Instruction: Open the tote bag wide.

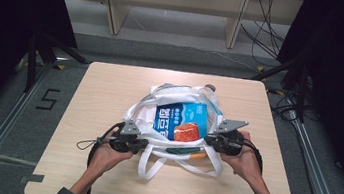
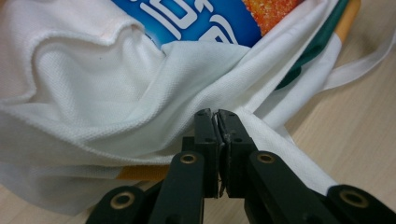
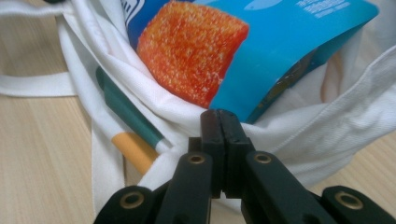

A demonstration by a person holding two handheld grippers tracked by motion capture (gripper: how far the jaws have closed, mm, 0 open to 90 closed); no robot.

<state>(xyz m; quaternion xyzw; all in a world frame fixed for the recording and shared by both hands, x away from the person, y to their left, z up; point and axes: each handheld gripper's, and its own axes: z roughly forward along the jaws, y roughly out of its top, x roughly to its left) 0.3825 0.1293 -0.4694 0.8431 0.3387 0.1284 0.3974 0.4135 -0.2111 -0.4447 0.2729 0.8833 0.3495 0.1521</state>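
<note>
High view, counter: one pale wooden counter (image 1: 110,94), my white cloth bag (image 1: 158,110) lying near its middle, mouth toward me.
Bag: one; two hanging strap loops that I can count, the front one (image 1: 171,165) spilling toward me.
Box: one blue box (image 1: 182,121) with an orange picture, lying in the open mouth and part way out.
Left hand-held gripper (image 2: 215,114): jaws pressed together on the bag's rim fabric at my left.
Right hand-held gripper (image 3: 218,114): jaws clamped on the rim at my right, just under the box.
Step, as I judge it: spreading the mouth; I should pull both sides apart evenly and low, so the cloth doesn't slip.
</note>
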